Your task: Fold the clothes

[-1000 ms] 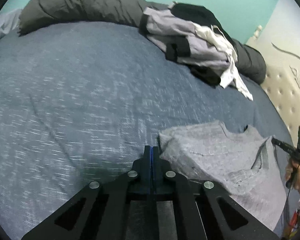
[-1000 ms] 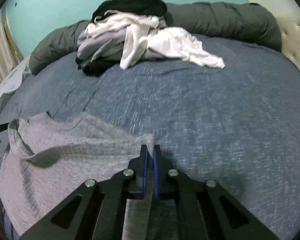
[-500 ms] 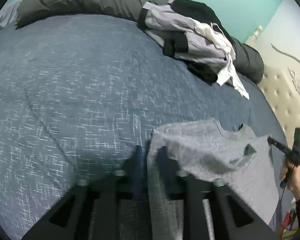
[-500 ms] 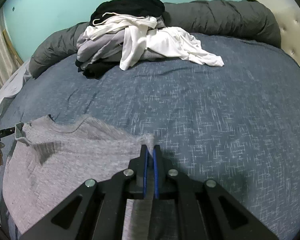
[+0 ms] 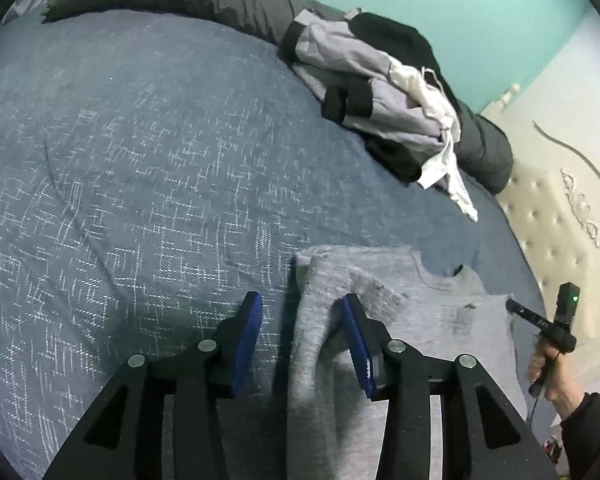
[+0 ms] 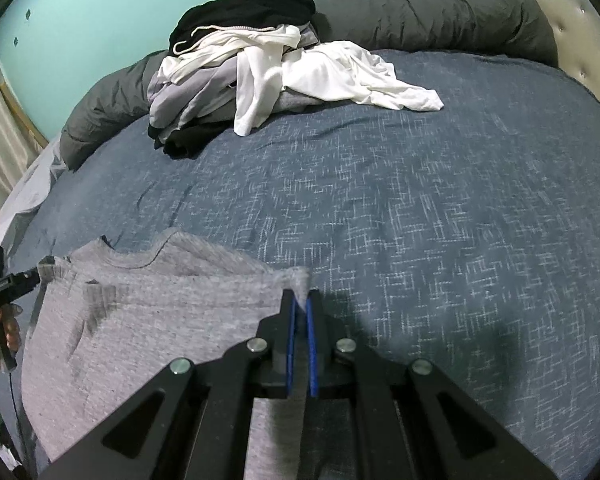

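In the left wrist view, the left gripper (image 5: pixel 300 320) is seen at the lower centre of the frame with its jaws parted about halfway; they have just been opening. A fold of the grey T-shirt (image 5: pixel 420 320) lies between the blue pads (image 5: pixel 248 340) and hangs against the right one, but it is not clamped. The shirt is spread over the lower right of the frame on the blue bedspread (image 5: pixel 160 180). Should this gripper be drawn back carelessly, the loose corner could be dragged along by the pad it rests against, and the fold just laid could be undone.

In the right wrist view, the right gripper (image 6: pixel 300 308) is shown at the lower centre, its jaws closed tight on a pinched ridge of the same shirt, which is spread across the lower left of the frame. With one corner freed and the other held, any pull by the right gripper is likely to skew the shirt or bunch it into creases. The pile of unfolded clothes (image 6: pixel 260 68) lies at the upper centre, well apart, so no tangling with it is expected.
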